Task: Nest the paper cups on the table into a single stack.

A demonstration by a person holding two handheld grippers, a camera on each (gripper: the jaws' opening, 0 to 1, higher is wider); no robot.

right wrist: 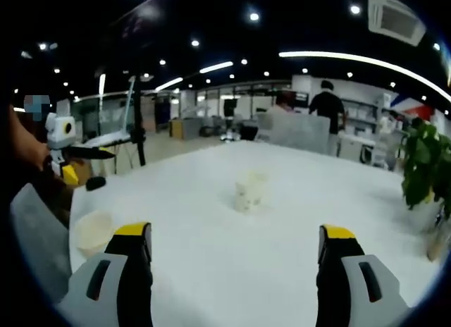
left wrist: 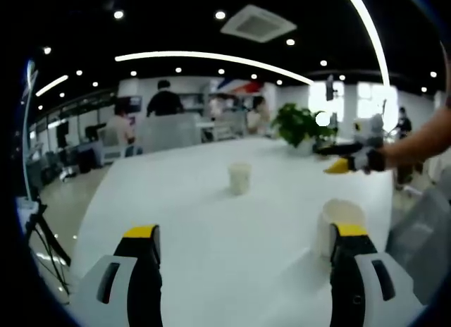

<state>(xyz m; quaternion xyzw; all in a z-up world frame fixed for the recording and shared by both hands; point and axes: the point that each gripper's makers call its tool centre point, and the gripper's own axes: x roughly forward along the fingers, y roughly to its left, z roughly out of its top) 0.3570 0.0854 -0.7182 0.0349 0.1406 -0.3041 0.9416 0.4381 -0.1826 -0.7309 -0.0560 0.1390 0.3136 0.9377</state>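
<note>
White bench [left wrist: 211, 228], long, bare across most of its top; seen from both ends in the two views. Open-plan office behind, ceiling spots and strip lights, people standing and seated far back.

Potted plant [left wrist: 299, 124] near the far edge of the bench in the left gripper view; same plant [right wrist: 423, 168] at right edge of the right gripper view.

Left tongs [left wrist: 246, 239]: jaws wide apart, nothing between them. Right tongs [right wrist: 236, 235]: also spread wide, nothing held.

Two paper cups on the bench, both upright, well apart from each other.
- Middle cup [left wrist: 239, 177]: centre of the bench, ahead of the left tongs and between the lines of the jaws but well beyond the tips. In the right gripper view the same cup [right wrist: 248, 192] again sits ahead, between the jaw lines, out of reach.
- Near cup [left wrist: 338, 225]: just beside the left tongs' right jaw, partly hidden behind its yellow tip; touching or not, cannot tell. In the right gripper view this cup [right wrist: 94, 232] stands near the bench edge, just outside the left-hand jaw.
</note>
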